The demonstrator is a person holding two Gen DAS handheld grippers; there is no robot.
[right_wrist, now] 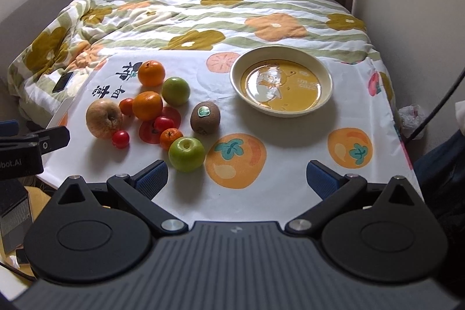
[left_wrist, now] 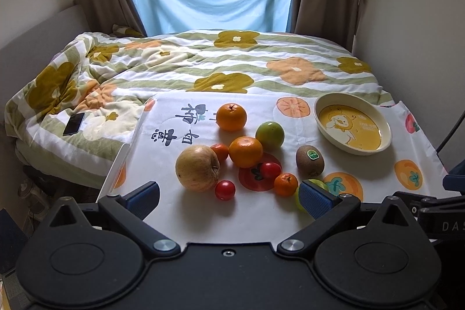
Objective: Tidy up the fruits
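Fruit lies clustered on a white printed tablecloth (left_wrist: 255, 222): a yellowish apple (left_wrist: 197, 167), two oranges (left_wrist: 231, 116) (left_wrist: 245, 151), green apples (left_wrist: 270, 135) (right_wrist: 186, 154), a kiwi (left_wrist: 309, 160), small tangerines (left_wrist: 286, 184) and cherry tomatoes (left_wrist: 225, 190). A cream dish (right_wrist: 325, 83) with a yellow cartoon base stands empty at the right. My left gripper (left_wrist: 229, 199) is open, just short of the cluster. My right gripper (right_wrist: 237, 179) is open over bare cloth, the near green apple beside its left finger.
A floral quilt (left_wrist: 203, 63) covers the bed beyond the table, with a black phone (left_wrist: 73, 123) on it at left. Walls close in on the right. The left gripper's body (right_wrist: 32, 147) shows at the left edge of the right wrist view.
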